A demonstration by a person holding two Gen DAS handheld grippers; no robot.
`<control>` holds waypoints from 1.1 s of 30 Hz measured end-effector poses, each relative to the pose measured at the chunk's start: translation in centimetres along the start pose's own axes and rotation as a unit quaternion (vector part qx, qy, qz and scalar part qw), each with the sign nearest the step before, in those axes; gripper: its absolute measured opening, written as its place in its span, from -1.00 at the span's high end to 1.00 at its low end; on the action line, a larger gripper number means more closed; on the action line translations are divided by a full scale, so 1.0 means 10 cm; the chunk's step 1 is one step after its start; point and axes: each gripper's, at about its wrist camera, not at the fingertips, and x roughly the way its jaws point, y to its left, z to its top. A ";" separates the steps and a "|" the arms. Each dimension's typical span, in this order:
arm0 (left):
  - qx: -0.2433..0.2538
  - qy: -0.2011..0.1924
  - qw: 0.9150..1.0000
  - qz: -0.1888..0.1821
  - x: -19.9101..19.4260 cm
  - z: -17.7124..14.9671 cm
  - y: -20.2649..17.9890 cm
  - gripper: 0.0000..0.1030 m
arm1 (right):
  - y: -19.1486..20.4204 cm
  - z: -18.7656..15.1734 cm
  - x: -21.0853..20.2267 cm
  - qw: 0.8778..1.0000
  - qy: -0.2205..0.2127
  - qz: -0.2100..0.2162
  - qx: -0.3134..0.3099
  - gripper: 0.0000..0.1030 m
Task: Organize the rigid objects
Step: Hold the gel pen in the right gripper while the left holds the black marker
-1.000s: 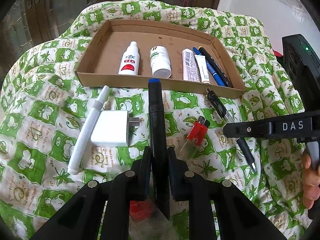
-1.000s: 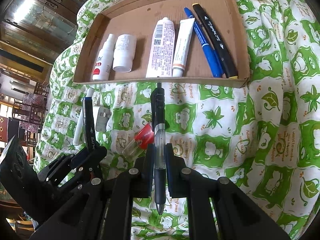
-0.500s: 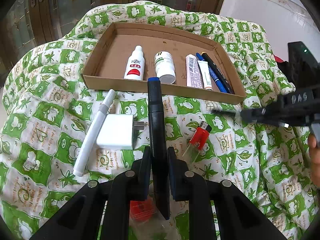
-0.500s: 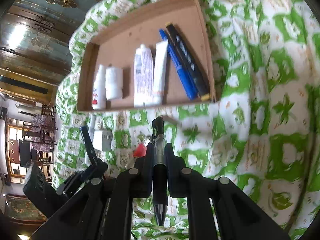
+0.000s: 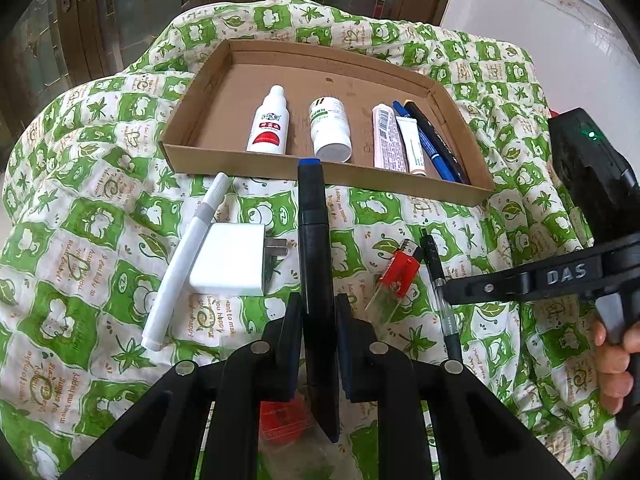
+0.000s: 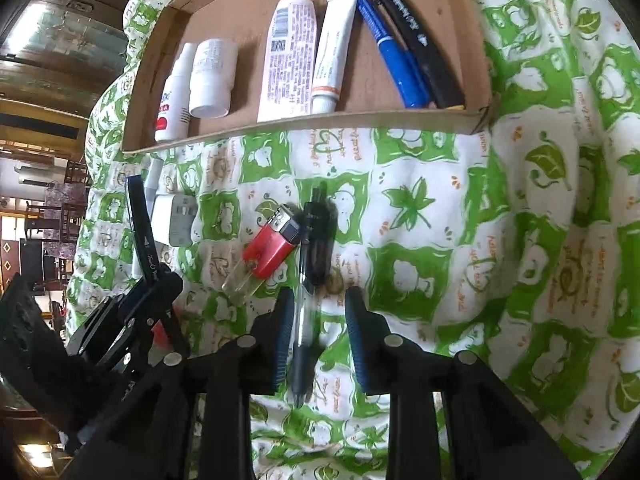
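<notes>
Fingers, left gripper (image 5: 319, 322): clenched on a black marker (image 5: 314, 240) with a blue end cap; it points toward the tray's near wall.
Fingers, right gripper (image 6: 316, 316): spread apart, gripping nothing; a clear-barrelled pen (image 6: 310, 280) lies on the cloth between them. Whether the left pad touches it I cannot tell.
Cloth (image 5: 100, 208): green-and-white print, rumpled, under everything.
Tray (image 5: 320, 168): shallow cardboard, on the cloth beyond both grippers.
Tray contents, left to right: dropper bottle (image 5: 269, 124) with red label; white pill bottle (image 5: 330, 130) on its side; pink tube (image 5: 386, 140); small white tube (image 5: 412, 144) just beside it; blue pen (image 5: 426, 144); black pen (image 5: 440, 140) against the right wall.
Charger (image 5: 230, 260): white plug block on the cloth, prongs toward the marker.
White pen (image 5: 184, 260): just beside the charger on its left, lying diagonally.
Lighter (image 6: 266, 252): red cap, clear body, on the cloth just left of the clear-barrelled pen.
Red packet (image 5: 284, 420): partly hidden beneath the left gripper, unclear what it is.
</notes>
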 end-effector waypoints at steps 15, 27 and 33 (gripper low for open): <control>-0.016 -0.003 1.000 0.002 -0.04 0.05 0.09 0.70 | 0.28 -0.02 -0.24 0.997 -0.064 0.017 -0.040 0.79; -0.031 -0.028 0.999 0.006 -0.18 0.36 0.24 0.70 | -0.04 0.19 -0.73 0.990 -0.130 0.057 0.021 0.79; -0.025 -0.031 0.999 0.006 -0.16 0.51 0.26 0.71 | -0.13 0.22 -0.80 0.988 -0.141 0.052 0.036 0.79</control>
